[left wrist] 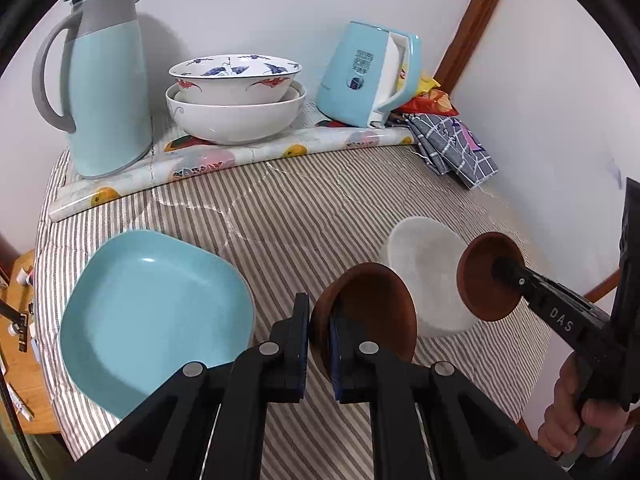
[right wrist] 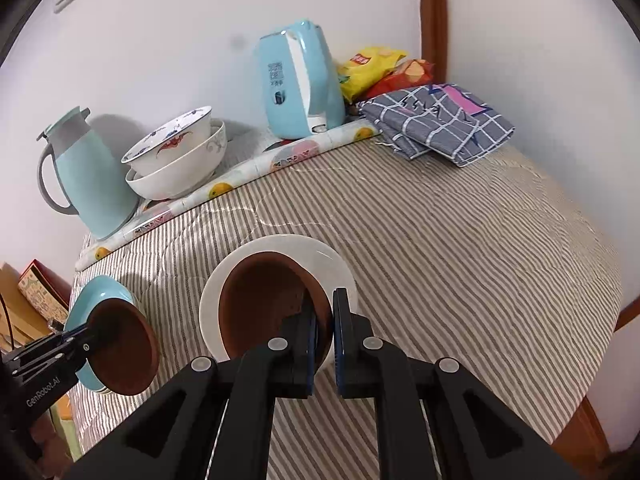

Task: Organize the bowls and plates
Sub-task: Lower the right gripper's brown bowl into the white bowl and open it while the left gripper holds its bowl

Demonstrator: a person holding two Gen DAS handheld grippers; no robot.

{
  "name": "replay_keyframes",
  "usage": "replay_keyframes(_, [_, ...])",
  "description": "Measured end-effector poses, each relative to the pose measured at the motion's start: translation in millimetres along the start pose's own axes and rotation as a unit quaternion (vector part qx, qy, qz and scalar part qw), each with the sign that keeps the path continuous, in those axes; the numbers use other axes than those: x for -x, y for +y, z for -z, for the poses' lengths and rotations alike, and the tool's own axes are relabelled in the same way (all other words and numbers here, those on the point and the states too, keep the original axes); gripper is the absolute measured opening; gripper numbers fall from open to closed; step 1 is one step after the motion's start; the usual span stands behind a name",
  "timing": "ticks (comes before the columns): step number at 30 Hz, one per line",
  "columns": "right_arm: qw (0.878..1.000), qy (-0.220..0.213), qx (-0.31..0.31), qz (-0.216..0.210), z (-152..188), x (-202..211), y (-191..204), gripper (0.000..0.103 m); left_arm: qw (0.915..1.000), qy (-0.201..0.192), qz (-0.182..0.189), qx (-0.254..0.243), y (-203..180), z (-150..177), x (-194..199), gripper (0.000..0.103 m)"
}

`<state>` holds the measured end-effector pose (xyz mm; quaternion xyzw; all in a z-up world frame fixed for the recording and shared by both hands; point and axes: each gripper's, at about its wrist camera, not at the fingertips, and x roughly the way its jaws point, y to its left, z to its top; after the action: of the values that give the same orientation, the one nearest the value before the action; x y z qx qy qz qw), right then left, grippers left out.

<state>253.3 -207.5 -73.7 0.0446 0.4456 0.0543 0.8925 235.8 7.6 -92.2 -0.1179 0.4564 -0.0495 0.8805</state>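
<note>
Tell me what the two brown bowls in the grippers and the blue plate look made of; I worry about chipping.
Left brown bowl and right brown bowl: probably unglazed terracotta or matte-glazed clay, with a dull, even reddish-brown surface and no highlights. Matte plastic cannot be ruled out. Blue plate: glazed ceramic or melamine; it is smooth, with a soft sheen and one small highlight. The look alone does not settle it.

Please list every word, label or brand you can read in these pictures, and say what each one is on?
"DAS" – on the right gripper's arm, seen from the left wrist.
"GenRobot.AI" – on the left gripper's arm, seen from the right wrist.
Kettle label: a printed block and round mark, too small to read.
Yellow snack bag: red logo, too blurred to read.
</note>
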Motion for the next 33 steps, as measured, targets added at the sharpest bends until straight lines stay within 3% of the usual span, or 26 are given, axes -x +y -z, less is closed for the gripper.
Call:
replay_keyframes(15, [0.998,0.047,0.033,0.014,-5.6,-51.3,18.7,0.008,1.0,0.005,0.003,0.007,10.0,-17.6,-22.9,0.009])
replay_keyframes(33, [0.997,0.078,0.026,0.012,-2.0,-75.1,18.9,0.008,0.9998,0.014,0.012,0.009,16.1,-24.3,-36.3,0.009])
